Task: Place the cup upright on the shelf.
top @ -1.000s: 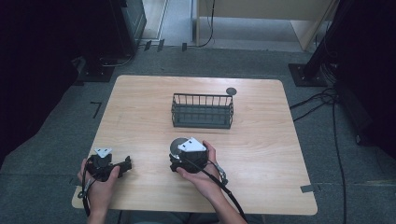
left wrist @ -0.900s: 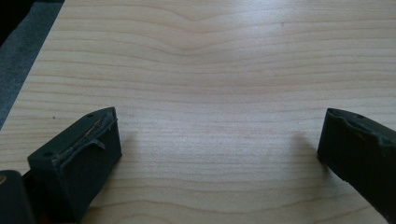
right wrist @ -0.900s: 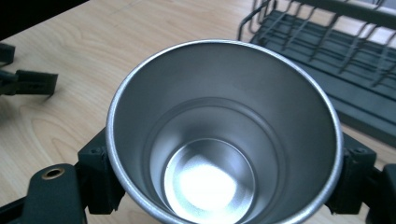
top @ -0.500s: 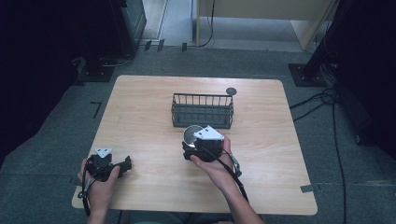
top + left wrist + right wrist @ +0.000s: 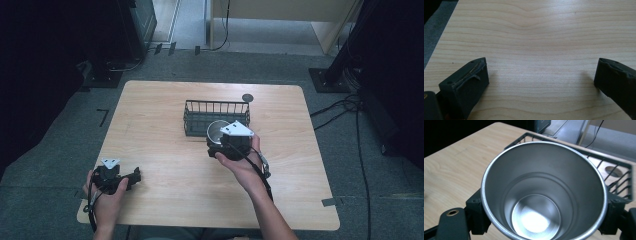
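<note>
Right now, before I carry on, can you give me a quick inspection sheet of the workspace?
Surface: wooden table, light grain, with a round dark disc near the far edge.
Job's things: metal cup, open end towards the right tool's camera, nothing inside; black wire basket on the table's far half, nothing seen inside.
Clutter: nothing seen.
Grippers: right tool shut on the metal cup, held at the basket's near side; left tool open over bare wood at the near left corner.
Cables: one cable trails from each tool; more cables on the floor to the right.
Surroundings: grey carpet, dark equipment stands left and right, pale furniture beyond.
</note>
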A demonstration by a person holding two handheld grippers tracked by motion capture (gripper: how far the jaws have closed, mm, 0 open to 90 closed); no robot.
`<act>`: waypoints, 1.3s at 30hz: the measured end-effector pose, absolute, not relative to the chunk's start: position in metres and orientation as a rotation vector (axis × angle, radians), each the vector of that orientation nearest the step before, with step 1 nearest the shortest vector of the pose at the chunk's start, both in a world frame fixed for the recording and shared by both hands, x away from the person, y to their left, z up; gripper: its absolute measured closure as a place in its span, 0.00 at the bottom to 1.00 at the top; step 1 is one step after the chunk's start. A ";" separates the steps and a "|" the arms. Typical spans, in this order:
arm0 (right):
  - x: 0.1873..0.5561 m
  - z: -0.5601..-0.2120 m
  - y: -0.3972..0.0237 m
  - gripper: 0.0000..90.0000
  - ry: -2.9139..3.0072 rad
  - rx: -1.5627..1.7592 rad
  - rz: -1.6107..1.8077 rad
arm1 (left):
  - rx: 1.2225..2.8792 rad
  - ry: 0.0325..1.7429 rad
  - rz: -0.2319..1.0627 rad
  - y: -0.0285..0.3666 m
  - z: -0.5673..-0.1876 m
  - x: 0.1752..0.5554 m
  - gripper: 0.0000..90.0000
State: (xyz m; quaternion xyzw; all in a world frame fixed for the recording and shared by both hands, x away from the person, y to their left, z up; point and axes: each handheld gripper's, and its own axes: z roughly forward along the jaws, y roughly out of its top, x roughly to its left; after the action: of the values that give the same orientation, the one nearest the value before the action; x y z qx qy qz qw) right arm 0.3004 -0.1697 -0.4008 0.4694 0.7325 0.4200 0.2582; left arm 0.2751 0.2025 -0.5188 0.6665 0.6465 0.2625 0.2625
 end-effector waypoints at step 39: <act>0.370 -0.354 -0.213 0.21 1.847 1.302 1.071 | 1.804 1.749 0.710 0.203 -0.519 0.275 0.00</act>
State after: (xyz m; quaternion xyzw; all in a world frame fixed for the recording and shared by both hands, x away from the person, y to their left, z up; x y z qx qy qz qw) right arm 0.3697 -0.2125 -0.3539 0.4942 0.7008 0.4067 0.3150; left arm 0.2751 0.2025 -0.5188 0.6668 0.6464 0.2624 0.2621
